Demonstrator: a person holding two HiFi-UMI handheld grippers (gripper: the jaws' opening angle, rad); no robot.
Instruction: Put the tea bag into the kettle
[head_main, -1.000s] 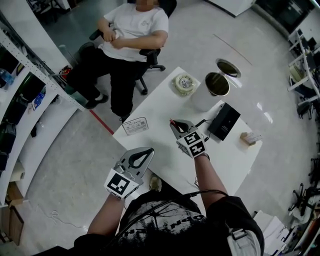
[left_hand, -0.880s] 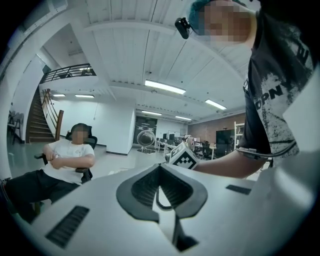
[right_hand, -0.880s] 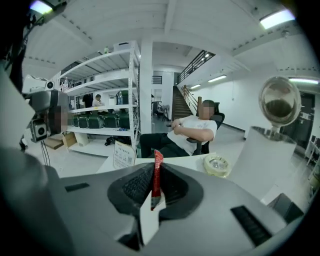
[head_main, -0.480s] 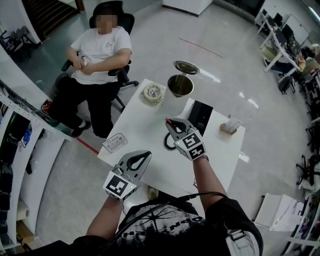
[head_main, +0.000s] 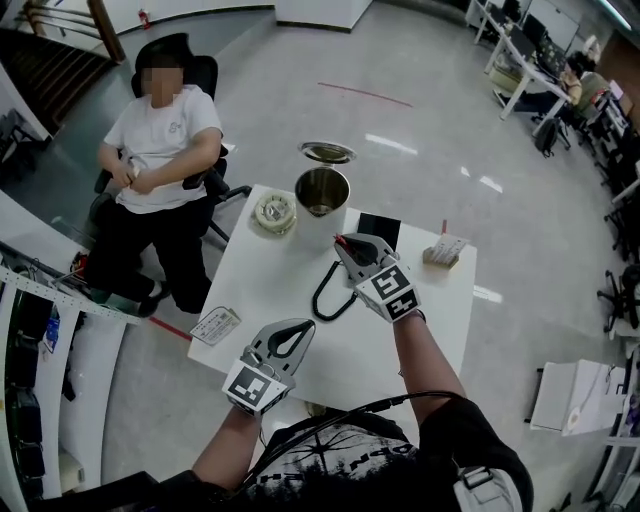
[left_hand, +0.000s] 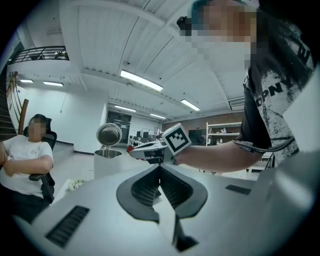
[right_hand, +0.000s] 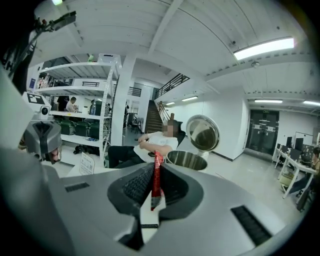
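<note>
Lettering is scarce, and most of it is beyond reading from where I stand. The small card (head_main: 215, 325) at the near left corner of the worktop (head_main: 290, 270) carries print too fine to make out. The white print on the black shirt (left_hand: 272, 100) of the person holding the tongs is warped and cut off. Only "OPN" comes through, in the left gripper view. Each of the tongs bears a cube of black-and-white square markers, with no words on it.

The right tongs (head_main: 345, 243) are pressed together on the tea bag (right_hand: 156, 182), a narrow red sachet standing upright between the pads, its top poking past the tips. It hangs in the air above the middle of the worktop, short of the kettle (head_main: 322, 192). The kettle stands at the far edge with its lid (head_main: 326, 152) tipped back and its mouth open. I cannot see what, if anything, is inside.

The left tongs (head_main: 304, 327) are closed tip to tip over the near edge, with nothing between them.

A black cable (head_main: 322, 297) loops on the worktop beneath the right tongs. A flat black slab (head_main: 378, 228) beside the kettle is partly hidden behind those tongs. A pale round thing (head_main: 274, 212) by the far left corner is too small to identify, and so is the little box (head_main: 443, 250) near the far right corner. A person (head_main: 160, 140) sits in a chair beyond the left edge.
</note>
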